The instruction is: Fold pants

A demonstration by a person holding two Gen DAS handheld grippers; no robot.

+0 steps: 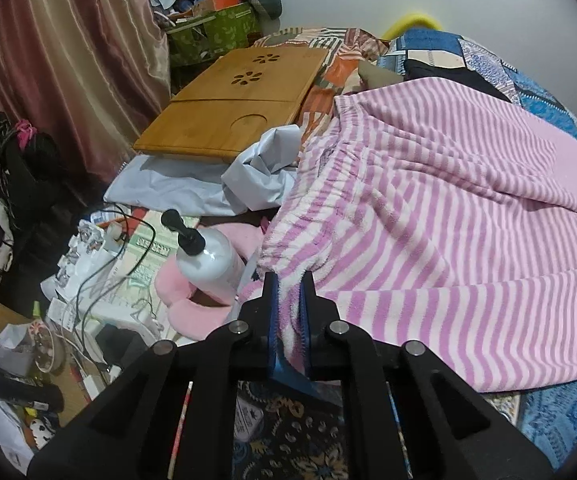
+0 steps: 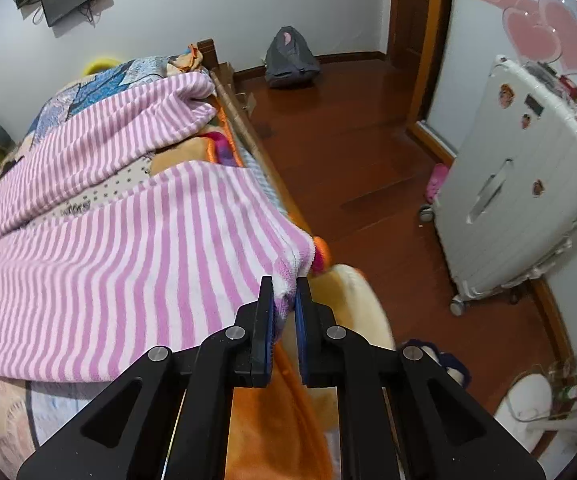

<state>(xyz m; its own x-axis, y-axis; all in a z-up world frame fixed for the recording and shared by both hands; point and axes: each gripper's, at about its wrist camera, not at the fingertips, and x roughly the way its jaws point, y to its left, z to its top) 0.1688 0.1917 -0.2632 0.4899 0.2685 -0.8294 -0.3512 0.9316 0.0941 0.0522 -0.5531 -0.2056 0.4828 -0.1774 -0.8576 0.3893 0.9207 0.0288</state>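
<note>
Pink-and-white striped fleece pants (image 1: 428, 216) lie spread across the bed. In the left wrist view my left gripper (image 1: 288, 280) is shut on the gathered waistband edge, with fabric bunched between the blue pads. In the right wrist view the same pants (image 2: 128, 248) drape over the bed, one leg (image 2: 136, 116) stretching toward the far end. My right gripper (image 2: 285, 286) is shut on a corner of the pants near the bed's side edge, the cloth pinched between its pads.
A wooden lap tray (image 1: 236, 104), a white pump bottle (image 1: 208, 260), a pink pillow (image 1: 192, 308) and cables clutter the left side. An orange blanket (image 2: 272, 420) hangs under the right gripper. A white suitcase (image 2: 528, 184) and a grey backpack (image 2: 292, 60) stand on the wooden floor.
</note>
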